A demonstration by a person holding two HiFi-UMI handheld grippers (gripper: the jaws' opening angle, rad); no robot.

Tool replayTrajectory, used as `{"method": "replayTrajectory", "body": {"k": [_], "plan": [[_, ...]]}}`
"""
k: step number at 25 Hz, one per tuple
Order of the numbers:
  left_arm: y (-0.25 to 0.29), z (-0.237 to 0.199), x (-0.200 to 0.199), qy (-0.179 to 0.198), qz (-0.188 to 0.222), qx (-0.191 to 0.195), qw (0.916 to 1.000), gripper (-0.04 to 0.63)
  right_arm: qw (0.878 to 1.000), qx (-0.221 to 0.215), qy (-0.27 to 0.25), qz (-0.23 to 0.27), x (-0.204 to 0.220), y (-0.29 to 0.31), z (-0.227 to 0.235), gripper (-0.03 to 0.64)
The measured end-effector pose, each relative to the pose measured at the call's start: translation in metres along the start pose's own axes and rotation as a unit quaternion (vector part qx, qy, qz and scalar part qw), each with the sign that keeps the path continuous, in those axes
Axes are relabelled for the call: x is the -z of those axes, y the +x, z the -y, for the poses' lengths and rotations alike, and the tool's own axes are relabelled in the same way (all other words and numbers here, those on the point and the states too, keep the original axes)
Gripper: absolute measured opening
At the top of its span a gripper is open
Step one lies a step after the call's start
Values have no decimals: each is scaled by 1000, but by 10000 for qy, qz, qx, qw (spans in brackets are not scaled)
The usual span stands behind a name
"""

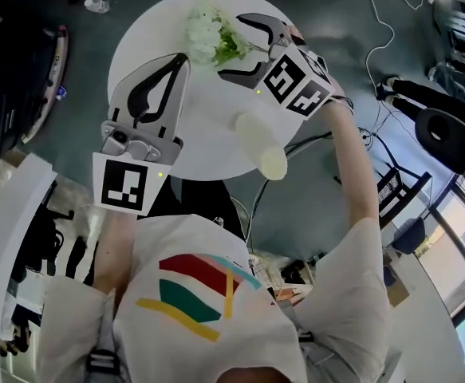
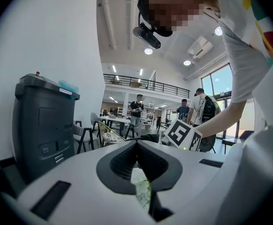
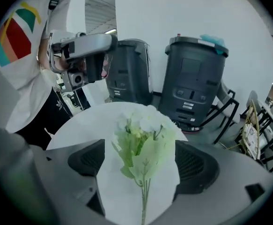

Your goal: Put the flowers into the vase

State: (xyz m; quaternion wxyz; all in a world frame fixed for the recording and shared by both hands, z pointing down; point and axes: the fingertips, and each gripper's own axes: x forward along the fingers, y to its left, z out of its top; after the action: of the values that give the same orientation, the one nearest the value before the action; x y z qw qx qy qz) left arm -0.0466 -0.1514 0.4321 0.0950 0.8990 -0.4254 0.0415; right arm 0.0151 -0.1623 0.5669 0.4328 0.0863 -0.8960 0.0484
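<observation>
A bunch of white flowers [image 1: 208, 34] with green leaves lies at the far side of the round white table [image 1: 144, 38]. My right gripper [image 1: 234, 46] is open, one jaw on each side of the stems, and neither pad touches them. In the right gripper view the flowers [image 3: 143, 144] lie between the jaws, blooms pointing away. A cream vase [image 1: 262, 144] stands near the table's front edge, below the right gripper. My left gripper [image 1: 181, 58] hovers over the table's left half, shut and empty. Its jaws meet at the tips [image 2: 137, 143] in the left gripper view.
Two dark grey bins [image 3: 192, 78] stand against the wall beyond the table. A white cable [image 1: 376, 30] and black chairs [image 1: 447, 134] are on the floor to the right. Several people [image 2: 137, 109] stand among tables far off.
</observation>
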Motion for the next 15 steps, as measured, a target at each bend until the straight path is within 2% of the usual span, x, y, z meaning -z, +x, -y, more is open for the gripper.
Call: {"method": "replayTrajectory", "body": {"k": [8, 15], "plan": [[-6, -25, 20, -103, -115, -211, 9997, 6, 9948, -391, -146, -928, 37, 34, 10, 448], [-7, -46, 32, -151, -146, -263, 9994, 6, 9890, -627, -181, -1329, 46, 55, 7, 446]]}}
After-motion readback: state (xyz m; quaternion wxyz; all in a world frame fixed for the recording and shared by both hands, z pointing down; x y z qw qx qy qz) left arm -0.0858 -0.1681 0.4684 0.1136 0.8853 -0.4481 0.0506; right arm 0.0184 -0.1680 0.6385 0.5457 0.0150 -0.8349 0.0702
